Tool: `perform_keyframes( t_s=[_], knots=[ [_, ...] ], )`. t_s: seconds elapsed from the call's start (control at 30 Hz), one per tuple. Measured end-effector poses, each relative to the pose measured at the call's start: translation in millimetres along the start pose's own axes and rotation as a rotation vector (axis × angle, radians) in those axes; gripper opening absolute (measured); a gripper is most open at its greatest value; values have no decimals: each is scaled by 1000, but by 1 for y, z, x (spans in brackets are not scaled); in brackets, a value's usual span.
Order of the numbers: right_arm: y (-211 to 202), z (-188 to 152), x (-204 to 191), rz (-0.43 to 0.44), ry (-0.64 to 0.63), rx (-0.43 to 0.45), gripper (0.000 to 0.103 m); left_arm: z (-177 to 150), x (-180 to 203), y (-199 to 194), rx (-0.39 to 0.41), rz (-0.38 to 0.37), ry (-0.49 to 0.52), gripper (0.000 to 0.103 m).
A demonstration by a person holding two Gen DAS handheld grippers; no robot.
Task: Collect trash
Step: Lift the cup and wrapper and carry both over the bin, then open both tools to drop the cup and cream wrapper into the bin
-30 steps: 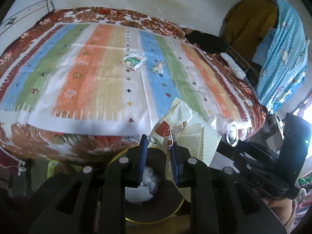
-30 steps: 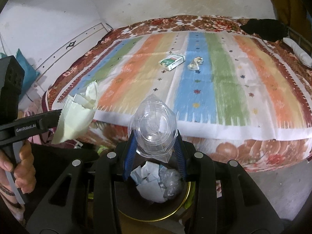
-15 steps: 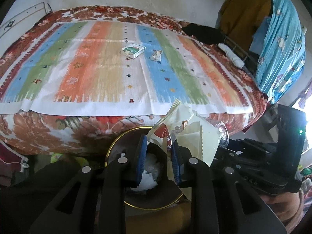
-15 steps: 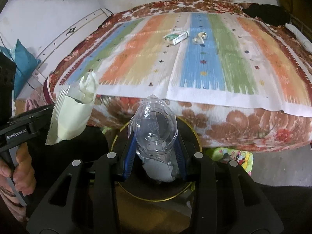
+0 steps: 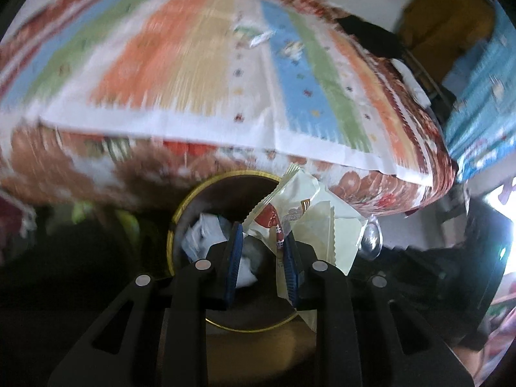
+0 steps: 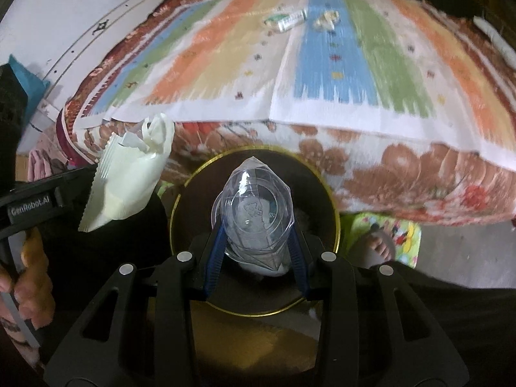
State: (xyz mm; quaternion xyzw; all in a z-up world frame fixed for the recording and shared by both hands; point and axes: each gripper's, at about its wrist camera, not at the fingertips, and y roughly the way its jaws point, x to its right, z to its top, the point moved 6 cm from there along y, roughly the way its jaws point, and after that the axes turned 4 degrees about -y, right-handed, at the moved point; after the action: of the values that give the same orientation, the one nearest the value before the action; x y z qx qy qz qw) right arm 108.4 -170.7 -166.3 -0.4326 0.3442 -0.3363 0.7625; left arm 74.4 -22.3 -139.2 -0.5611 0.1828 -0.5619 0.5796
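Low at centre frame, the right gripper (image 6: 256, 251) clamps a crushed clear cup (image 6: 251, 213) over the bin (image 6: 333, 216), while the left gripper (image 5: 261, 254) pinches a wrapper (image 5: 309, 219) nearer the rim, which could flutter outside on release.

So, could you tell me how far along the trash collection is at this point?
Done: crumpled paper already lies in the bin. In hand: the right gripper holds a crushed clear cup over it; the left gripper holds a snack wrapper. Left: a small box and a crumpled scrap on the bed.
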Motion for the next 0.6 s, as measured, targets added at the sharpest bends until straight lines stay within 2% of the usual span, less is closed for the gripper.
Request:
perform_keyframes(
  t_s=[0.3, 0.4, 0.6],
  knots=[
    [35, -4, 5, -15, 41, -93, 35, -2, -20, 40, -99, 82, -89, 23],
    [46, -4, 9, -20, 60, -118, 35, -4, -31, 62, -148, 107, -153, 23],
    [65, -5, 18, -33, 100, -164, 36, -6, -43, 85, -193, 143, -217, 23]
  ],
)
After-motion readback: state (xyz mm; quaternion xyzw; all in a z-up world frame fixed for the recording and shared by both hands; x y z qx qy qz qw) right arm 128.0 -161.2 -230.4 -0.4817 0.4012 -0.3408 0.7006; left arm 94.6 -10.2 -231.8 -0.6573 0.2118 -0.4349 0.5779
